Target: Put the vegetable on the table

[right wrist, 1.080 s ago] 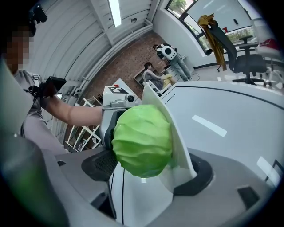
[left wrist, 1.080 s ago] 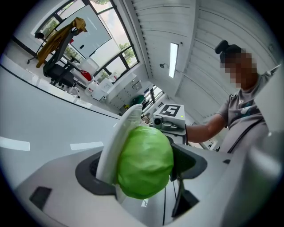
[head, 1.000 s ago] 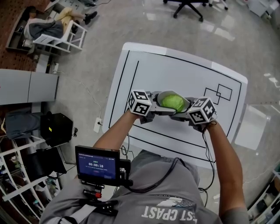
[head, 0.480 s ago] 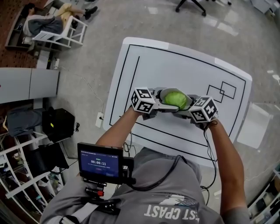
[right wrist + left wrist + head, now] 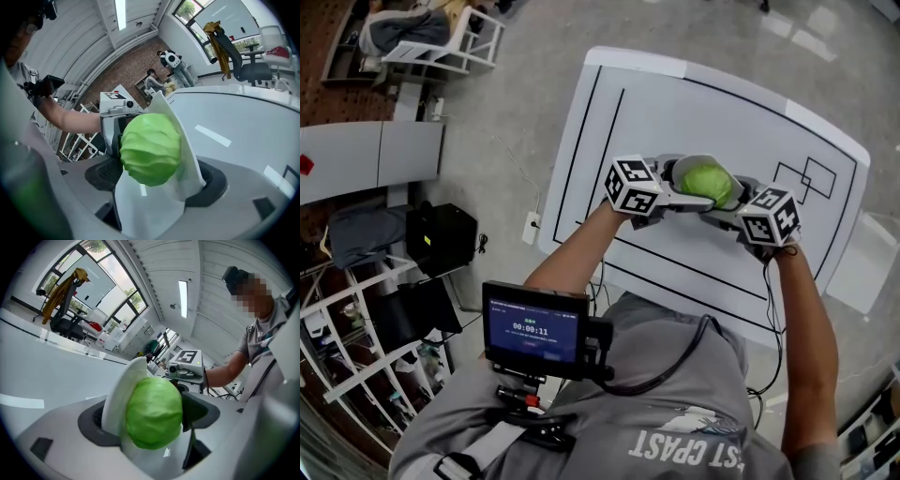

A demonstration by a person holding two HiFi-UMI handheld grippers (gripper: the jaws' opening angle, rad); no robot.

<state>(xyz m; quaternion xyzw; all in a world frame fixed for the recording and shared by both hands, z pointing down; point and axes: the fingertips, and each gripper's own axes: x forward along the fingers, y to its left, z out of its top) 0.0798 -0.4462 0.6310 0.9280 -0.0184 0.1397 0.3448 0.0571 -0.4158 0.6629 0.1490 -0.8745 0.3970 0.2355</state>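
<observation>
– Fingers: both sets stand wide, clamped on the cabbage (image 5: 710,184). My left fingers (image 5: 202,409) have one pad on the green. The other pad is backed by a white sheet-like piece (image 5: 116,389) that hugs the veg. My right fingers (image 5: 104,174) show the same pic, mirrored. Both sets have just been easing open a touch, but the pads look in contact to me, w/ the cabbage between them.
– Where's the veg vs. you?
– Dead between the two sets. Left comes at it from the left, right from the right, tips facing each other. Neither side is nearer, it's a shared hold. It's roughly a ball, so no long axis to line up.
– On the surface (image 5: 675,112) yet?
– It's over the mid part, near the drawn boxes (image 5: 804,178) on the right. Can't tell if the underside touches, since the head cam looks down on top of it.
– Next?
– My guess: settle it down, open both sides together, then back out sideways. If one side lets go first, I reckon it rolls.
</observation>
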